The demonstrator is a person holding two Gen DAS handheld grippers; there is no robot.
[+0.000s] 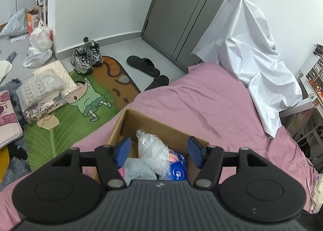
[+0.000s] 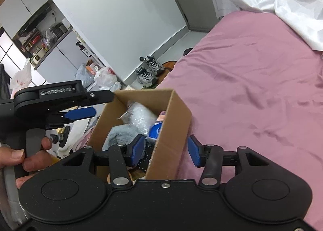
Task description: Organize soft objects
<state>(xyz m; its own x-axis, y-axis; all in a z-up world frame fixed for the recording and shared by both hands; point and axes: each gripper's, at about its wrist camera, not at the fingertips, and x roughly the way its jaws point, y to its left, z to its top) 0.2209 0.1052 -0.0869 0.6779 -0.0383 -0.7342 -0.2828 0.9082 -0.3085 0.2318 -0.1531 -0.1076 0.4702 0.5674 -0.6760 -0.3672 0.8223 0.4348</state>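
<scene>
A brown cardboard box (image 1: 155,124) stands open on the pink bed (image 1: 201,100). Inside lie a light-blue fluffy toy (image 1: 137,167), a clear plastic-wrapped soft item (image 1: 151,146) and a blue packet (image 1: 178,170). My left gripper (image 1: 158,151) is open and empty above the box's opening. In the right wrist view the box (image 2: 171,118) shows the same toy (image 2: 119,133) and wrapped item (image 2: 139,116). My right gripper (image 2: 166,150) is open, one finger inside the box and one outside, astride its right wall. The left gripper (image 2: 80,113) also shows there at the box's left.
A white sheet (image 1: 250,49) drapes over something at the bed's far right. On the floor lie a cartoon rug (image 1: 80,110), packaged fabric (image 1: 42,92), sneakers (image 1: 86,57), black slippers (image 1: 145,65) and plastic bags (image 1: 40,43). A grey door (image 1: 193,5) is behind.
</scene>
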